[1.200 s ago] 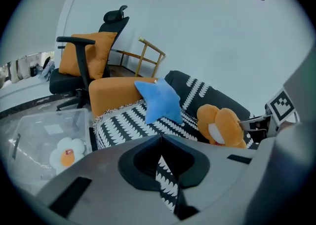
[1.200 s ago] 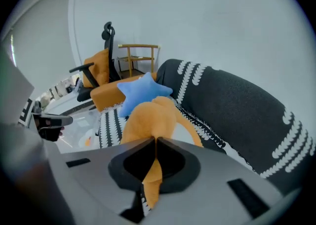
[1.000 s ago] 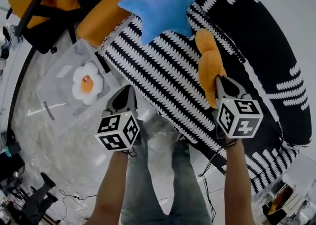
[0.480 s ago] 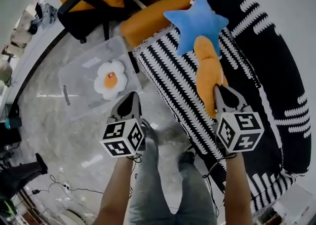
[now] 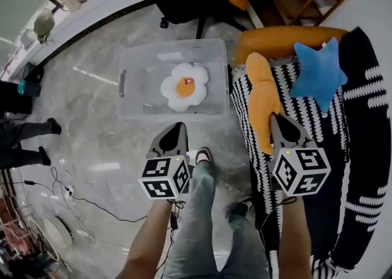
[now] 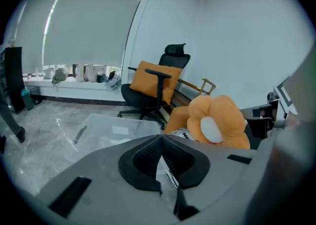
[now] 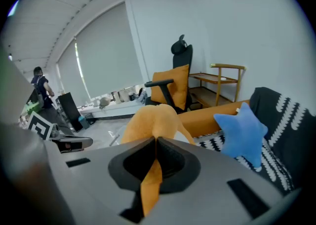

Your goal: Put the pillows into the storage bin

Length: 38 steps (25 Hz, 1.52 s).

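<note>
Orange plush pillow (image 5: 260, 88), soft, light, pinched at edge by right gripper (image 5: 274, 119) fingers; left gripper (image 5: 177, 127) fingers closed, seemingly empty.

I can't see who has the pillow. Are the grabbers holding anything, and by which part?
The right gripper pinches the orange pillow by a fold of fabric at its near end. The left gripper is shut and holds nothing.
</note>
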Each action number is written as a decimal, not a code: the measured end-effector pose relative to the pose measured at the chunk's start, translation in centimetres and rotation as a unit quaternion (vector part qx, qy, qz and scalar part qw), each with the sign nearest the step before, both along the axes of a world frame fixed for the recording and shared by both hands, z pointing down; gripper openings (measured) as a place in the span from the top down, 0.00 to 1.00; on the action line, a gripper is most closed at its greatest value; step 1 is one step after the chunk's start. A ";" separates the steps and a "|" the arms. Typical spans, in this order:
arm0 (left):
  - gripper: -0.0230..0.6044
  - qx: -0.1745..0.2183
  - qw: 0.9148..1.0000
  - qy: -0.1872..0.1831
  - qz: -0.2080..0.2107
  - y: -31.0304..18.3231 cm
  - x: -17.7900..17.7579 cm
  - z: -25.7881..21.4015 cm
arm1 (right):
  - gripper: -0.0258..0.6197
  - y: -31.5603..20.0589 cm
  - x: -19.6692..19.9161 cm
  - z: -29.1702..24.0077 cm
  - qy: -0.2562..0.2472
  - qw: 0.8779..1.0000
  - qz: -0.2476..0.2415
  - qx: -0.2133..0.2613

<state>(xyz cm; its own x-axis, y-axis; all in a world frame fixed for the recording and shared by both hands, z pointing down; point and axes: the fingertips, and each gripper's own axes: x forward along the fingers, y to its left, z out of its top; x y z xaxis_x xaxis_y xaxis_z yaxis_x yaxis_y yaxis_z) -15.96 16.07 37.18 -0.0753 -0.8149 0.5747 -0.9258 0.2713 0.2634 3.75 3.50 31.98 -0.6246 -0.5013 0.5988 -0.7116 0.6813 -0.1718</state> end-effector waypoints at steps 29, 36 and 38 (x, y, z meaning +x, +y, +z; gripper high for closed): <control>0.95 -0.065 0.979 0.050 -0.184 5.6 -24.3 15.4 | 0.94 -3.6 -29.7 19.8 0.105 0.981 -0.159 -0.028; 0.95 -0.076 0.980 0.057 -0.174 5.0 -24.6 16.4 | 0.73 -3.2 -31.1 21.2 0.104 0.976 -0.192 -0.005; 0.95 -0.079 0.981 0.058 -0.168 4.6 -24.3 16.6 | 0.70 -2.8 -30.7 21.7 0.104 0.976 -0.191 -0.016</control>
